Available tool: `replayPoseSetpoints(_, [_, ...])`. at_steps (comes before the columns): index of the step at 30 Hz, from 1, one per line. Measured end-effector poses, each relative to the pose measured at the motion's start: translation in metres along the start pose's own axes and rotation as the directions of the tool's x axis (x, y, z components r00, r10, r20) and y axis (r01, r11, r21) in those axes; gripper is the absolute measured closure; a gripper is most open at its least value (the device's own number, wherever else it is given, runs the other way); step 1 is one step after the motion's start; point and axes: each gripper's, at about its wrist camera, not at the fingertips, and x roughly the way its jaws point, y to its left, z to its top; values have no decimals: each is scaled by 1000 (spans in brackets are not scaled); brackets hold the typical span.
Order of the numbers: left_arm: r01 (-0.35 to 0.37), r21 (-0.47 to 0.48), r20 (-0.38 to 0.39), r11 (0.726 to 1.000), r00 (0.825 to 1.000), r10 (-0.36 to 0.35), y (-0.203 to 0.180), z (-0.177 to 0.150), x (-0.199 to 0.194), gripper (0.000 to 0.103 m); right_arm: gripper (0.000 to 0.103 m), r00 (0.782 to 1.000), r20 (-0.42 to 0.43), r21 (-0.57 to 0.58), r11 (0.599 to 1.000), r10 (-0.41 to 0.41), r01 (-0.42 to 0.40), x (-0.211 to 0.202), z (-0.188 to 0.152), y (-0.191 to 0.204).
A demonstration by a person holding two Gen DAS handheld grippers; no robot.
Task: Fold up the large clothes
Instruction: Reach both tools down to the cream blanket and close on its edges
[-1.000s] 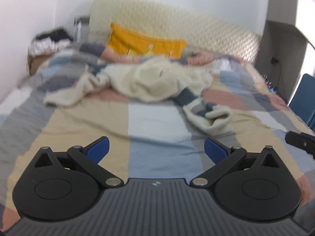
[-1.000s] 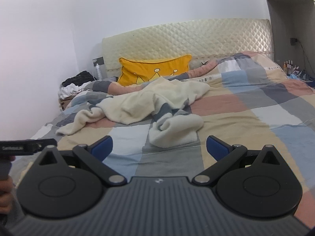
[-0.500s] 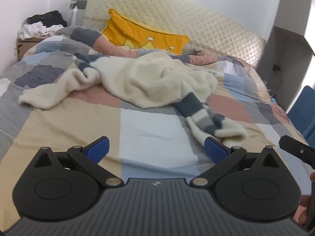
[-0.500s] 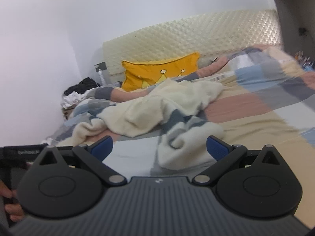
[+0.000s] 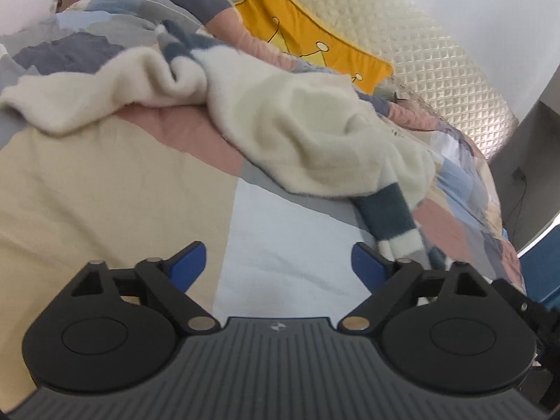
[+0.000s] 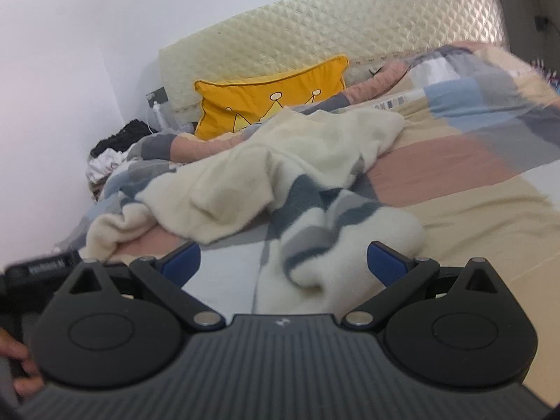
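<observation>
**Both grippers at the sweater, nothing gripped**

The cream sweater (image 5: 308, 129) lies crumpled on the bed (image 5: 115, 189), across the centre of both views. Its striped sleeve (image 6: 325, 231) runs toward the lower centre of the right view.

Left gripper (image 5: 278, 262): jaws wide, having just closed slightly; only the quilt lies between them. The sleeve end is just beside the right-hand finger.

Right gripper (image 6: 283, 262): jaws wide, standing on either side of the sleeve end, pads not pressing it.

A yellow pillow (image 6: 269, 105) leans on the headboard (image 6: 350, 31).
</observation>
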Motion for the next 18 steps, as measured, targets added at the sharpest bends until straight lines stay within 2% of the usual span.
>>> replayPoseSetpoints(3, [38,-26,-1,999,999,-38,5,8,24,22,0,1000,-29,55,998,-5,7,25,5,1])
replayPoseSetpoints(6, [64,-79,-10,995,998,-65,13,16,50,25,0,1000,-13,88,996,28,-27,46,10,1])
replayPoseSetpoints(9, [98,-147,-11,984,995,-101,23,23,81,27,1,993,15,133,984,119,-120,71,18,-3])
replayPoseSetpoints(12, [133,-181,6,974,991,-134,28,31,108,28,1,985,37,148,973,171,-175,97,29,-3])
replayPoseSetpoints(14, [137,-185,14,973,990,-137,31,35,120,33,7,979,26,152,967,201,-202,115,39,0])
replayPoseSetpoints(16, [126,-208,6,970,992,-128,35,40,135,38,7,977,19,142,967,213,-214,130,48,7])
replayPoseSetpoints(18, [138,-244,7,960,990,-141,39,45,146,40,14,978,14,143,967,209,-209,146,55,13])
